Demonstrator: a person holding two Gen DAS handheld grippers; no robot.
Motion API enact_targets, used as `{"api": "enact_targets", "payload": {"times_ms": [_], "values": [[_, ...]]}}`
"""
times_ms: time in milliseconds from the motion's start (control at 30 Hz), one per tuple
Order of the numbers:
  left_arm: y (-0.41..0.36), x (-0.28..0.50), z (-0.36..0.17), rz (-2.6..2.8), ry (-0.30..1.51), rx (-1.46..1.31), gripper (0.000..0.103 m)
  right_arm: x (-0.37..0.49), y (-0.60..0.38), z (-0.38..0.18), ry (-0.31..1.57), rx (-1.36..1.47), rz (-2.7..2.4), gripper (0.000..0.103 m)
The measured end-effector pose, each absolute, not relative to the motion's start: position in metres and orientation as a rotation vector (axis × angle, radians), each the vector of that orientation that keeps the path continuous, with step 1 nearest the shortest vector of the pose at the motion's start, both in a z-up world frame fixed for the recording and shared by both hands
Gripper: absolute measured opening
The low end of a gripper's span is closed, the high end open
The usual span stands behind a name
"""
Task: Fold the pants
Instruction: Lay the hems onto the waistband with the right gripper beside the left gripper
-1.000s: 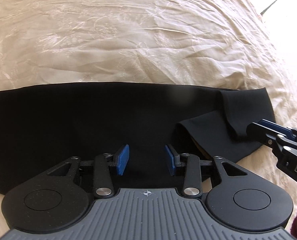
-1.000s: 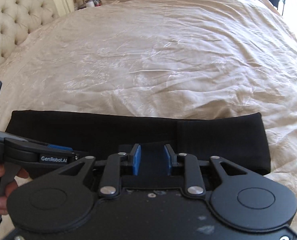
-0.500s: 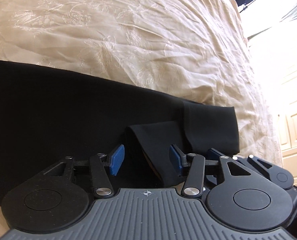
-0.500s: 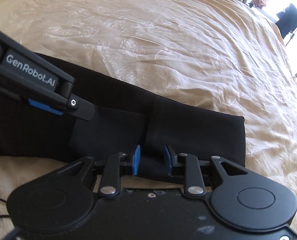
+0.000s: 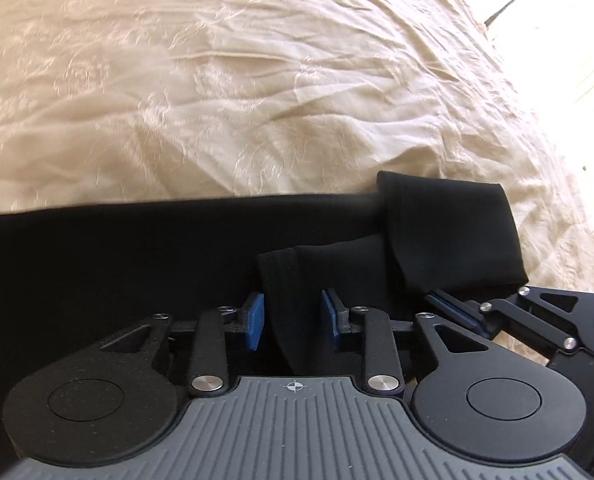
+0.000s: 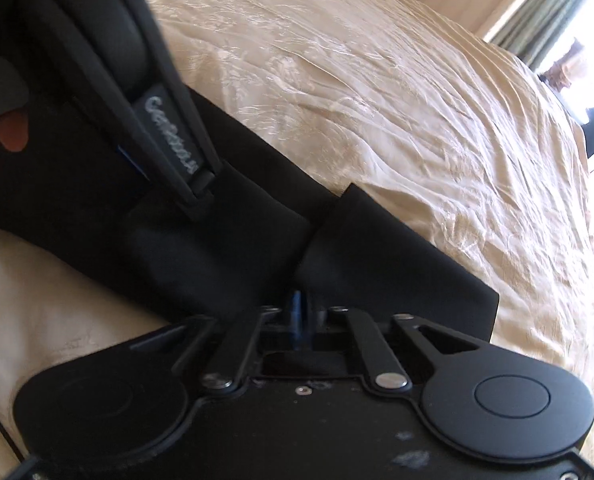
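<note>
Cream bedspread (image 5: 257, 100): black pants (image 5: 117, 264); right hand-held gripper (image 6: 300, 312) clamped (pads mostly hidden).

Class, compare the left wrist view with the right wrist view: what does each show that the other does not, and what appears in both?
Left wrist view only: the left gripper closing, a raised fold of the black pants between its blue fingers, a gap still visible on the right side.

Right wrist view only: the right gripper shut on the pants' near edge, curtains, and part of a hand.

Both: the pants lying across the cream bedspread, and each shows the other gripper.
</note>
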State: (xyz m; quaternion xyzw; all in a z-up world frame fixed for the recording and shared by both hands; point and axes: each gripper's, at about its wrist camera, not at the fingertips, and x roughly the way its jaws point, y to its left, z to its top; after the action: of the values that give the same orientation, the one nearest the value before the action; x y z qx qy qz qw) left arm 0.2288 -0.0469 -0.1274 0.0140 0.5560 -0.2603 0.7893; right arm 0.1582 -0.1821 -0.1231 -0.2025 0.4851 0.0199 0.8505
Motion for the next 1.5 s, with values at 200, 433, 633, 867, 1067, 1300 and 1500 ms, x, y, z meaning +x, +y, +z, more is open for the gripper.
{"api": "enact_targets", "payload": {"times_ms": [200,433,633,867,1067,1300,1500], "values": [[-0.056,0.239,-0.131,-0.563,1.184,0.126,0.029,0.155,-0.227,-0.081,0.97,-0.158,-0.073,0.001],[-0.043,0.242,-0.136,-0.544,1.25,0.006,0.029,0.15,-0.199,-0.091,0.956,-0.389,0.035,0.039],[-0.045,0.243,-0.128,-0.526,1.245,0.059,0.03,0.161,-0.17,-0.123,0.993,-0.541,0.116,0.039],[-0.024,0.244,-0.113,-0.486,1.237,0.001,0.03,0.175,-0.185,-0.112,0.98,-0.401,0.052,0.008],[0.003,0.242,-0.098,-0.442,1.203,-0.038,0.03,0.146,-0.195,-0.026,0.86,-0.147,0.038,0.008],[0.013,0.244,-0.088,-0.411,1.19,-0.045,0.03,0.145,-0.144,-0.041,0.914,-0.11,0.187,0.008],[-0.011,0.242,-0.081,-0.533,1.18,-0.002,0.031,0.152,-0.126,-0.08,1.006,-0.105,0.237,0.009]]}}
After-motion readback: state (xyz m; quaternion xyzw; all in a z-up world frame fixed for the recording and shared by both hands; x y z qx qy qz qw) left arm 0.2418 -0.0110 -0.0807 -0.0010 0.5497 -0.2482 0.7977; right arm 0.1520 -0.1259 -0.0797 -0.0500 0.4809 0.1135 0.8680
